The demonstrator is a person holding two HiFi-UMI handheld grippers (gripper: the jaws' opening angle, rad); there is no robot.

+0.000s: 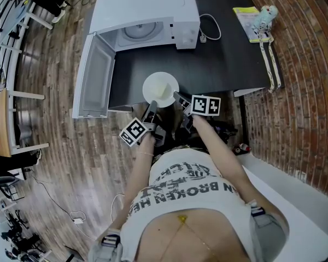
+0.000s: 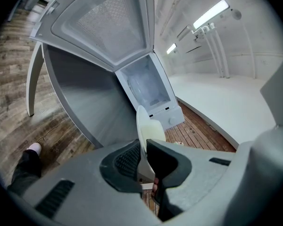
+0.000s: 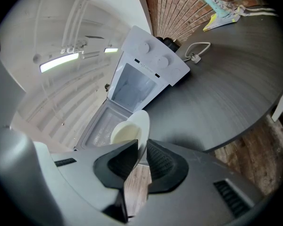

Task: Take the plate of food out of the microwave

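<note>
A round white plate (image 1: pixel 160 89) with pale yellowish food hangs over the front edge of the dark table (image 1: pixel 229 53), held by both grippers. My left gripper (image 1: pixel 151 109) is shut on the plate's near-left rim; in the left gripper view the plate (image 2: pixel 147 130) stands edge-on between the dark pads. My right gripper (image 1: pixel 180 99) is shut on the near-right rim, and in the right gripper view the plate (image 3: pixel 132 128) rises from between its pads. Behind stands the white microwave (image 1: pixel 147 15) with its door (image 1: pixel 95 75) swung open and the cavity's turntable (image 1: pixel 138 31) bare.
A power cord (image 1: pixel 210 27) lies on the table right of the microwave. A yellow booklet with a small toy figure (image 1: pixel 257 21) rests at the table's far right corner. A brick wall (image 1: pixel 306 91) runs along the right; wooden floor (image 1: pixel 54 146) lies to the left.
</note>
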